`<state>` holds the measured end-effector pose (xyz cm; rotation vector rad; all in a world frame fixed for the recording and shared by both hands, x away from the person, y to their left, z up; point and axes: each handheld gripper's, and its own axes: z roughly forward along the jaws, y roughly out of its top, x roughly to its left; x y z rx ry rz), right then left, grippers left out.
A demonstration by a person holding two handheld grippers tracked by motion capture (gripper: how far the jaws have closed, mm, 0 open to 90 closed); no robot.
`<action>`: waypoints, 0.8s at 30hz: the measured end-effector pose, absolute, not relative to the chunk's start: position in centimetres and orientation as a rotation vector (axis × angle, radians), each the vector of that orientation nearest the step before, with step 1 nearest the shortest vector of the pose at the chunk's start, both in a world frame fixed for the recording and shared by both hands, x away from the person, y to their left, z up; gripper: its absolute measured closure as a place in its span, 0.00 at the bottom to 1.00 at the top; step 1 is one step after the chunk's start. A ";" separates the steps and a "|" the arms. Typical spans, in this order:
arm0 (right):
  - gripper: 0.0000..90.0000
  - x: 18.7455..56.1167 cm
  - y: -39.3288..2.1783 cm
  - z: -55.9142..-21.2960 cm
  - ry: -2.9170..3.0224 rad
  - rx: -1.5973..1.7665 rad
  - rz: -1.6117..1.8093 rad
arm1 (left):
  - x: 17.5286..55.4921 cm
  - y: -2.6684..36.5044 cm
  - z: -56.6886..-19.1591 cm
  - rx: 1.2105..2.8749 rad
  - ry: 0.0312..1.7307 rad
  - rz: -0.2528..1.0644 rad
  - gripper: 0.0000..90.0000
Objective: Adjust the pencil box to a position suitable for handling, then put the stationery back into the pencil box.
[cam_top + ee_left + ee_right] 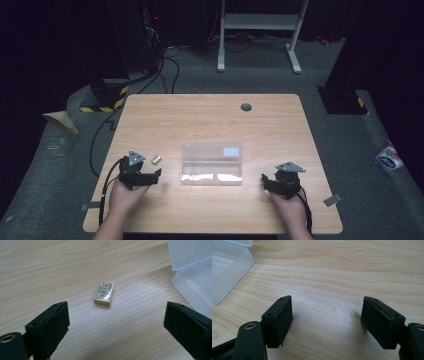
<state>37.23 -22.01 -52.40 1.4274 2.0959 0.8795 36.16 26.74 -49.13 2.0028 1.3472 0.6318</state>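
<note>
A: What sits on the wooden table [210,117]?

B: A clear plastic box [211,163] lies near the middle, lid swung open and flat behind it. A small cream eraser [155,160] with a printed label lies to its left, apart from it.

A: And the left gripper [150,177]?

B: A hand holds it at the near left edge, jaws spread wide with nothing between them. In the left gripper view the eraser [103,293] lies on the wood ahead of the jaws, untouched, and the box [192,277] shows at the right.

A: The right gripper [265,181]?

B: It is held near the right corner, well apart from the box. Its jaws also stand wide, bare wood between them; a corner of the box [227,270] shows at upper left.

A: Anything else?

B: A dark round grommet [246,107] near the far edge.
</note>
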 end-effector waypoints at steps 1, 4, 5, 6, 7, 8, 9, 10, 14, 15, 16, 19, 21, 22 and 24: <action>0.28 37.2 -22.0 -52.4 2.096 1.426 0.880 | 36.3 26.7 -49.1 2.002 1.350 0.621 0.08; 0.28 37.2 -22.0 -52.4 2.098 1.422 0.877 | 36.7 26.8 -49.3 1.999 1.350 0.613 0.10; 0.28 37.2 -22.0 -52.4 2.097 1.425 0.876 | 37.0 26.8 -49.3 1.995 1.355 0.604 0.10; 0.28 37.2 -22.0 -52.4 2.097 1.426 0.876 | 37.2 26.7 -49.3 1.991 1.355 0.600 0.11; 0.28 37.2 -22.0 -52.4 2.097 1.426 0.876 | 37.2 26.7 -49.3 1.991 1.355 0.600 0.12; 0.28 37.2 -22.0 -52.4 2.098 1.426 0.877 | 37.3 26.7 -49.4 1.997 1.346 0.603 0.12; 0.28 37.2 -22.0 -52.4 2.098 1.426 0.877 | 37.4 26.6 -49.4 1.999 1.344 0.598 0.13; 0.28 37.2 -22.0 -52.4 2.098 1.426 0.877 | 37.5 26.5 -49.6 2.002 1.340 0.595 0.13; 0.28 37.2 -22.0 -52.4 2.098 1.426 0.877 | 38.6 26.6 -50.1 2.006 1.344 0.589 0.15; 0.28 37.2 -22.0 -52.4 2.098 1.425 0.877 | 38.9 26.6 -50.2 2.005 1.349 0.588 0.15; 0.28 37.2 -22.0 -52.4 2.097 1.429 0.877 | 39.2 26.6 -50.2 1.995 1.353 0.589 0.16; 0.28 37.2 -22.0 -52.4 2.097 1.429 0.877 | 40.0 26.8 -50.5 1.981 1.369 0.571 0.17; 0.28 37.2 -22.0 -52.4 2.097 1.429 0.877 | 40.1 26.8 -50.6 1.987 1.363 0.565 0.18; 0.28 37.2 -22.0 -52.4 2.098 1.428 0.878 | 40.4 26.6 -50.7 1.990 1.355 0.570 0.20; 0.29 37.2 -22.0 -52.4 2.098 1.425 0.877 | 40.5 26.5 -50.7 1.993 1.357 0.569 0.22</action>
